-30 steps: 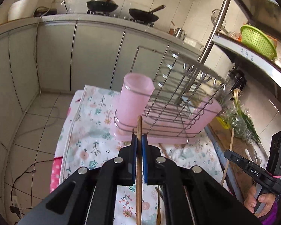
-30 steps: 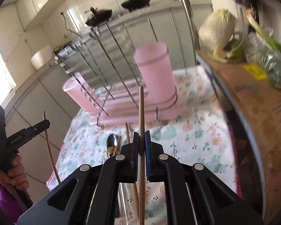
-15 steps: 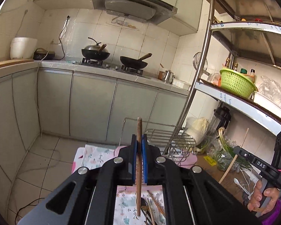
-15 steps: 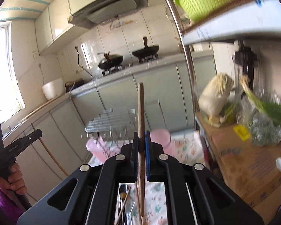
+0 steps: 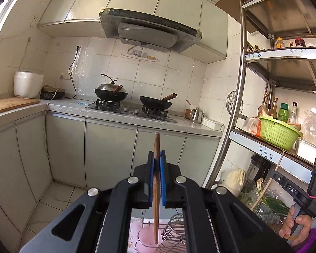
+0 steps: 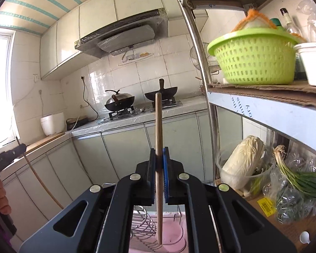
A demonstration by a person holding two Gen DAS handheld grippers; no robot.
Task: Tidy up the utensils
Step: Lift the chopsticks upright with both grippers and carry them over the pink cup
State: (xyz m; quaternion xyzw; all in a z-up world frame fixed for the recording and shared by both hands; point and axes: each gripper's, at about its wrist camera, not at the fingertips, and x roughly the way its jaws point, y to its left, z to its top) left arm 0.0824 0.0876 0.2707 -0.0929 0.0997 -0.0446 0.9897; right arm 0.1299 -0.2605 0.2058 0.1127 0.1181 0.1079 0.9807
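My left gripper [image 5: 156, 158] is shut on a wooden chopstick [image 5: 156, 189] held upright; its lower end hangs over the pink cup [image 5: 146, 239] at the end of the wire dish rack [image 5: 174, 232]. My right gripper [image 6: 159, 156] is shut on a second wooden chopstick [image 6: 158, 147], also upright, with its lower end over a pink cup [image 6: 174, 235] on the rack [image 6: 143, 225]. Each gripper shows in the other's view, the right [image 5: 292, 191] at far right, the left [image 6: 8, 154] at far left. Both are raised high above the rack.
A metal shelf unit [image 5: 240, 126] stands on the right with a green basket [image 6: 252, 57], bottles and, below, cabbage [image 6: 242, 160] and spring onions. A counter with two woks [image 5: 111, 93] and a rice cooker [image 5: 27, 84] runs along the far wall.
Both grippers have tilted up and lifted with their chopsticks. The views swung from the rack and floral cloth to the far wall and hood. The rack now sits at the bottom edge.
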